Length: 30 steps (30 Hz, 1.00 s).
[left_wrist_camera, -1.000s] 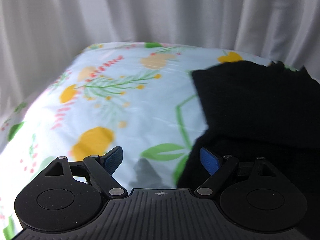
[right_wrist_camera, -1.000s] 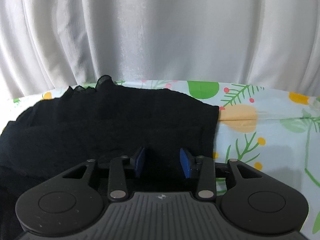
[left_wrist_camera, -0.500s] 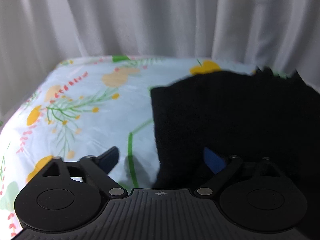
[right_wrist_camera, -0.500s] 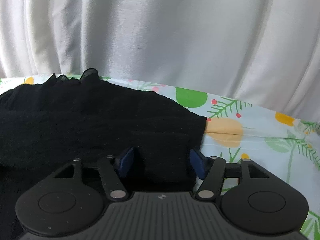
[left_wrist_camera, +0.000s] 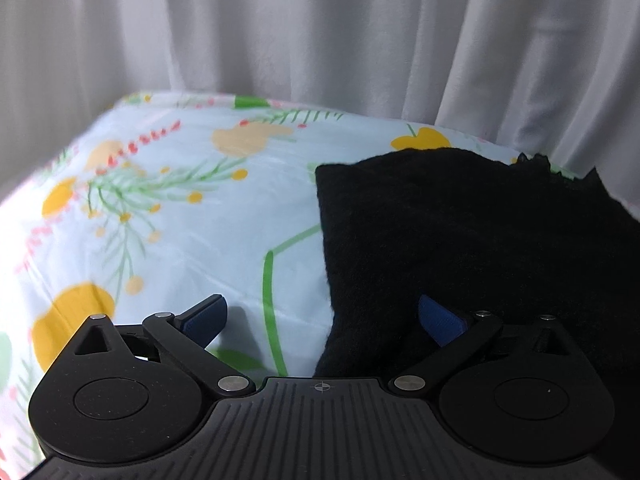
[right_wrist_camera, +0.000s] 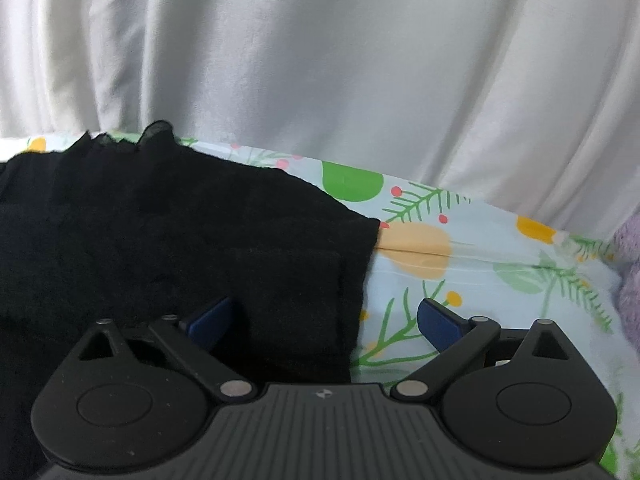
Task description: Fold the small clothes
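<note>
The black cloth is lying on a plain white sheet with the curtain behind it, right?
Not quite. The black cloth lies on a flowery sheet, pale blue with yellow blossoms and green leaves, not a plain white one. The left wrist view shows it. The curtain behind it is white.

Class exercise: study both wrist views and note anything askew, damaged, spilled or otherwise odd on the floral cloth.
Nothing spilled or damaged. The black garment lies folded on the floral cloth; only its frilly far edge sticks up unevenly. A purple fabric item sits at the right edge, mostly out of view.
</note>
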Each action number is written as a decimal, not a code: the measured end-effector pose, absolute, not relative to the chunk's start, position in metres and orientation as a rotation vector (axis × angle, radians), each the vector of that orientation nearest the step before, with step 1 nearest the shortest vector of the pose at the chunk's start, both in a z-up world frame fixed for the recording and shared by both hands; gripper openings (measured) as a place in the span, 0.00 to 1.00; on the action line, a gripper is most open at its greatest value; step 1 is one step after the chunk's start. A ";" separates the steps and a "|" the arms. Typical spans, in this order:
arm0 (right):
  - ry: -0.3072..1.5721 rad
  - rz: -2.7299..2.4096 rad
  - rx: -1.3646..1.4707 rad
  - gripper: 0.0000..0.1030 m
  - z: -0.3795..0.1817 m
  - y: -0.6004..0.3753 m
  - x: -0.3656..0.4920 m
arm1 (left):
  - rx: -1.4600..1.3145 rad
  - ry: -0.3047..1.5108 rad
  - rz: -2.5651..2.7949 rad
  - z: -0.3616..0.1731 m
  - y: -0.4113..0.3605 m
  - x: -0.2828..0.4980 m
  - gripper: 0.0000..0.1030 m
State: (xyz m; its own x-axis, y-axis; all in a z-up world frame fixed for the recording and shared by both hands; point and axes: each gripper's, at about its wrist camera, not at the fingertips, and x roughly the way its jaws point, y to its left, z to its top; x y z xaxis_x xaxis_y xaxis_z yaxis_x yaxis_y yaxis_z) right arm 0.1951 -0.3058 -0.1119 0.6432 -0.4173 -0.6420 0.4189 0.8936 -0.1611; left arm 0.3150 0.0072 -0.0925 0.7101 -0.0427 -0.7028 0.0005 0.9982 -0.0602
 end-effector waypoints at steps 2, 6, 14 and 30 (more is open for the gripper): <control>0.721 -0.470 -0.025 0.96 -0.102 -0.303 0.190 | -0.078 0.804 -0.025 -0.090 0.015 0.314 1.00; 0.522 -0.340 0.116 0.96 -0.070 -0.302 0.165 | -0.082 0.694 -0.001 -0.068 0.017 0.296 1.00; 0.636 -0.183 0.251 0.78 -0.092 -0.278 0.194 | 0.084 0.744 -0.156 -0.076 -0.030 0.309 1.00; 0.702 -0.370 0.065 0.42 -0.113 -0.309 0.218 | -0.008 0.827 -0.185 -0.088 -0.017 0.329 1.00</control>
